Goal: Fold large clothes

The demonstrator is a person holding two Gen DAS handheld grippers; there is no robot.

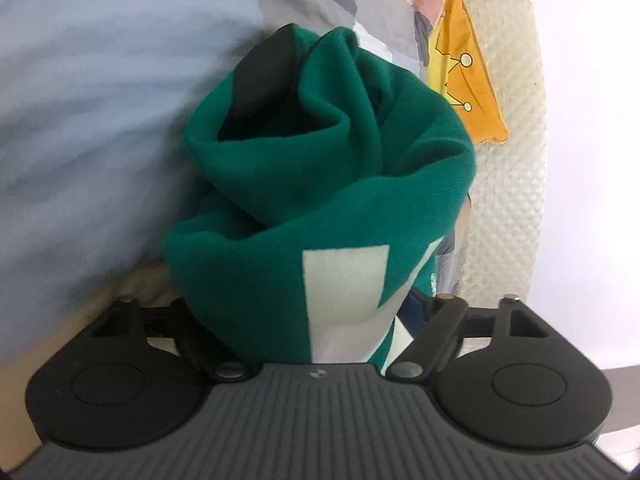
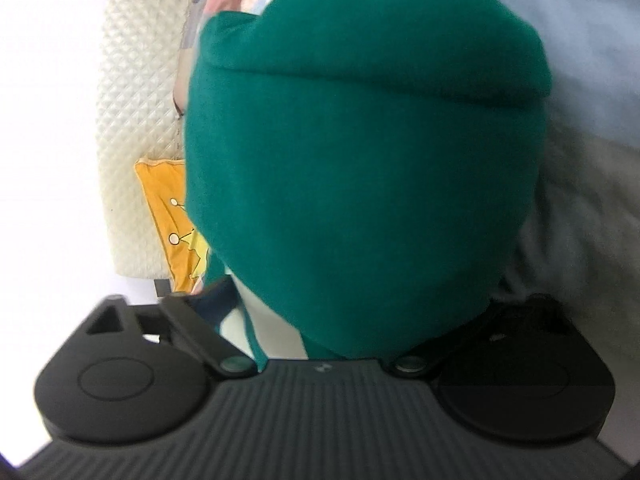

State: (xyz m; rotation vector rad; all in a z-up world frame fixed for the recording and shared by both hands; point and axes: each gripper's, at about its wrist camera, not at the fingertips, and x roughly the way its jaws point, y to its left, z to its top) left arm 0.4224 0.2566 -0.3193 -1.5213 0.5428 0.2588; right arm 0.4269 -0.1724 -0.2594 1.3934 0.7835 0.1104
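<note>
Up close, the left wrist view is filled by a green garment (image 1: 320, 184), a soft, matte knit bunched into thick rolled folds, with a black band at its top and pale blocky patches low down. It rises straight out of the left gripper (image 1: 316, 320), whose black linkage arms stand spread wide at either side; the fingertips are hidden under the cloth, so whether they pinch it cannot be told. Left of the garment lies smooth pale blue fabric (image 1: 100, 100), blurred. To the right hangs an orange cloth (image 1: 464, 80) printed with thin lines and small circles, against a cream quilted panel (image 1: 508, 160) with a diamond-embossed surface.

From the right wrist view, the panel (image 2: 132, 120) and orange cloth (image 2: 168, 216) sit left, then the garment (image 2: 360, 184) as one rounded, hood-like bulge covering the right gripper (image 2: 344, 320). Its arms are also splayed wide, the fingertips buried; its grip cannot be told either.
</note>
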